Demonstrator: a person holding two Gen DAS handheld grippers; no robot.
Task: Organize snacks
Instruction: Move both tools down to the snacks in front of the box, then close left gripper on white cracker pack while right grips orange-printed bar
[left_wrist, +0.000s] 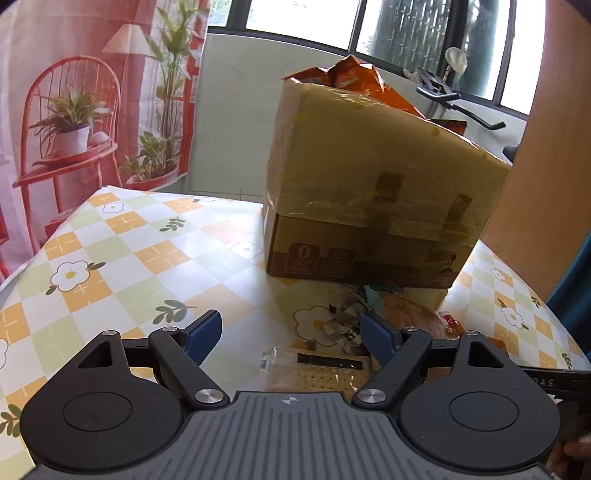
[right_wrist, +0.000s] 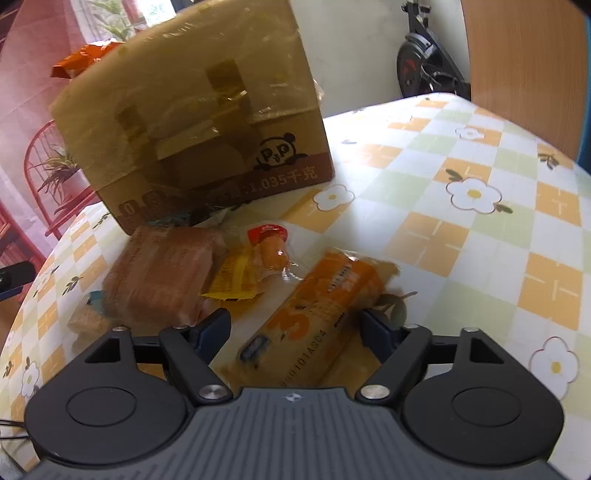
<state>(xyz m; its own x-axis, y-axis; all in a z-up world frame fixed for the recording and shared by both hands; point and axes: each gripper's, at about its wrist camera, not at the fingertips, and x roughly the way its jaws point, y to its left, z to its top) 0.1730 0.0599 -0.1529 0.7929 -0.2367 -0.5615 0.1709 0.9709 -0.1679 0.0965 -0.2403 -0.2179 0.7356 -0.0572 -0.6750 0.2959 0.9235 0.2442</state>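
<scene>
— Two views, so what does the left wrist camera give?

— Its left gripper (left_wrist: 291, 334) hangs over a table (left_wrist: 122, 236) with a checked, flowered cloth. The jaws stand wide apart and grip nothing. Below the gap lies a clear packet of crackers (left_wrist: 317, 369); a crumpled wrapper (left_wrist: 345, 326) sits by the right blue fingertip (left_wrist: 376, 334). Whether that pad touches it, I cannot tell.

— And the box?

— A taped cardboard box (left_wrist: 373, 184) stands upright beyond, with an orange bag (left_wrist: 354, 75) poking from its top.

— Now the right wrist camera.

— The right gripper (right_wrist: 293, 332) is also spread wide, with an orange biscuit packet (right_wrist: 317, 317) lying slantwise between the jaws. The pads look clear of it, though the right one is very near.

— Other snacks?

— A brownish wrapped block (right_wrist: 162, 273) lies left of it, a yellow sachet (right_wrist: 232, 277) and a small sausage pack (right_wrist: 271, 247) between them, all in front of the box.
</scene>
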